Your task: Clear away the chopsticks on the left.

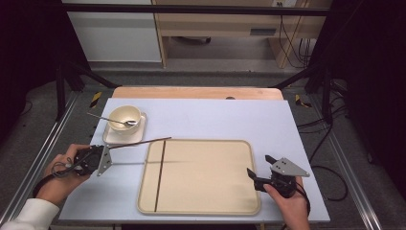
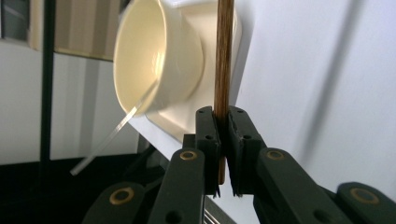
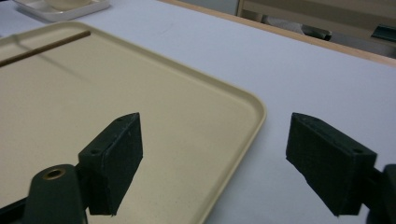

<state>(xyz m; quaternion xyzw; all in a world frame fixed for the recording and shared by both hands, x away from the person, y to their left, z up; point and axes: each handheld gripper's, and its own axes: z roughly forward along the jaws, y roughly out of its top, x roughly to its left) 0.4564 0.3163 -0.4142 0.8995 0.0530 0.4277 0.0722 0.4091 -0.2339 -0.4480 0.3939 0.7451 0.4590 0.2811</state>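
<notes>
We lift one chopstick at the worktop's 9 o'clock side.
Our left tongs (image 2: 223, 154) pinch a chopstick (image 1: 139, 142) beside the cup (image 1: 125, 117); our right tongs (image 1: 259, 170) gape, holding nothing, at the tray's (image 1: 239, 201) 3 o'clock edge.

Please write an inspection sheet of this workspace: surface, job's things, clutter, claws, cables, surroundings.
Surface: pale blue table cover over a wooden top.
Job's things: one chopstick clamped in the left claw; a second chopstick lies on the beige tray.
Clutter: cup with spoon on a square saucer.
Claws: left shut on a chopstick; right claw open, nothing between, at the tray's right edge.
Cables: one trails from each claw; more on the floor at right.
Surroundings: grey floor, metal rails, wooden furniture behind.
</notes>
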